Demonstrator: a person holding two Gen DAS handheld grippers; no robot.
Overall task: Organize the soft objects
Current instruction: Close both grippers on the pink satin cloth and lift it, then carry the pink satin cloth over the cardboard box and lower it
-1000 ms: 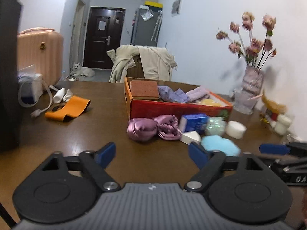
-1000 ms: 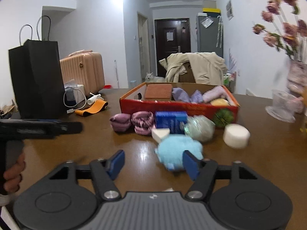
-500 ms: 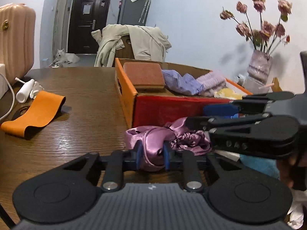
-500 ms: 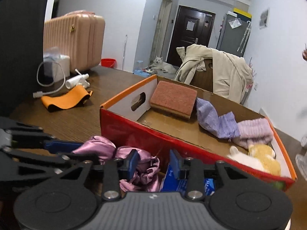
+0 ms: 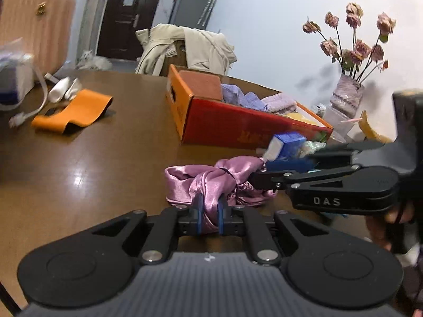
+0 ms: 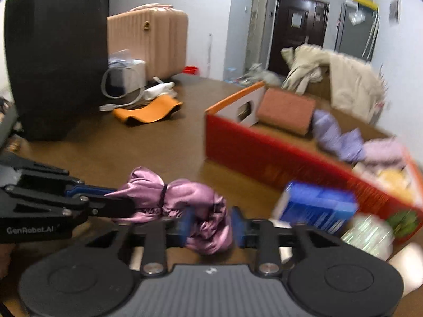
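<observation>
Both tilt downward: left hand-held gripper [image 5: 210,212] pinches the pink satin cloth [image 5: 211,182]; right hand-held gripper [image 6: 210,227], jaws just closing, seemingly clamps it too.

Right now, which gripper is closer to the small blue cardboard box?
Right. The right gripper is beside the small blue cardboard box, jaws just closed further on the shiny pink satin cloth. The left gripper pinches the cloth's other end, farther away.

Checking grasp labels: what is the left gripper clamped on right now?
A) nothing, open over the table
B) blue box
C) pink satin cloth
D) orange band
C: the left gripper has its blue pads pinching a fold of the pink satin cloth, near the red box.
</observation>
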